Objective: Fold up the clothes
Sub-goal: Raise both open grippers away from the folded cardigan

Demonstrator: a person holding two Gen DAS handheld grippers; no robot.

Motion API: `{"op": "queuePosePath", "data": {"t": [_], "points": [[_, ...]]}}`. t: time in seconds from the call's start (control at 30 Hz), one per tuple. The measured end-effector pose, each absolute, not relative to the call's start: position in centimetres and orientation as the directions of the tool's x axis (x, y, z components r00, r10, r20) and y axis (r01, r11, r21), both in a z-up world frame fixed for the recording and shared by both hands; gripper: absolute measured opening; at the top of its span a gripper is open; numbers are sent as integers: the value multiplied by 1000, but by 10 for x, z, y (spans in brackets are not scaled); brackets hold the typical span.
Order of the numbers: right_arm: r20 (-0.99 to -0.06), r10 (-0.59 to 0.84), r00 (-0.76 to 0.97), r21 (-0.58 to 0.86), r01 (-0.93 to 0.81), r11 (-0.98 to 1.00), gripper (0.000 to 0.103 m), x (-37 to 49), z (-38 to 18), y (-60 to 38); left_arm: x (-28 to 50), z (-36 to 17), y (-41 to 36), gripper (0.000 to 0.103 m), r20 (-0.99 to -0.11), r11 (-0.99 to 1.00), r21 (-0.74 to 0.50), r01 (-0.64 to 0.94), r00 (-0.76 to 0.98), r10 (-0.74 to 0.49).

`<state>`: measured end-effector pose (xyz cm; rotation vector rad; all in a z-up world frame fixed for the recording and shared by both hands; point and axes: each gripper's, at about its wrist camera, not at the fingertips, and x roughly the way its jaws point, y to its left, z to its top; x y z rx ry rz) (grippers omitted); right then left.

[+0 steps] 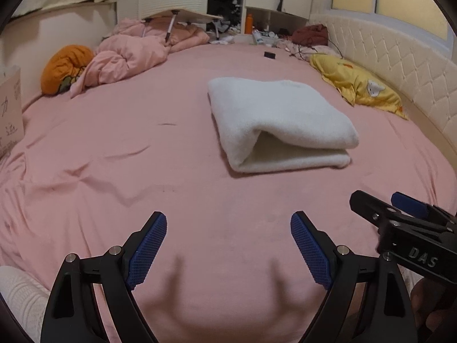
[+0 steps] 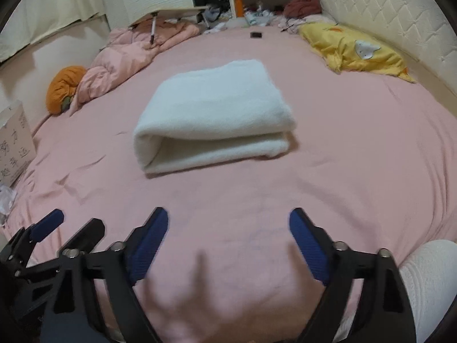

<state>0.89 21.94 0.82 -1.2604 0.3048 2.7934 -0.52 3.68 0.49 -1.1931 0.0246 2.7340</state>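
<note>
A white fleecy garment [image 1: 277, 120] [image 2: 214, 114] lies folded into a thick rectangle in the middle of the pink bed sheet [image 1: 128, 171] [image 2: 357, 157], its open layered edge facing me. My left gripper [image 1: 228, 225] hovers open over bare sheet, well short of the fold, with nothing between its blue pads. My right gripper [image 2: 228, 223] is likewise open and empty, just in front of the fold. Each gripper shows in the other's view: the right one [image 1: 385, 203] at lower right, the left one [image 2: 71, 223] at lower left.
A crumpled pink quilt [image 1: 134, 51] and an orange cushion [image 1: 64, 67] lie at the far left, a yellow pillow [image 1: 362, 85] by the padded cream headboard [image 1: 400, 65] on the right. A small black object [image 1: 269, 55] rests far back. A cardboard box [image 2: 14, 140] stands at left.
</note>
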Motion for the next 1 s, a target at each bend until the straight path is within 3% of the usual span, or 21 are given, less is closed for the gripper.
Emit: {"op": "queuePosePath", "data": {"t": [1.0], "points": [[-705,75,-705,63,-168,-984,88,4,21,229,-14,-2,27,90,-760,-993,-61,-101,-641,112]]}}
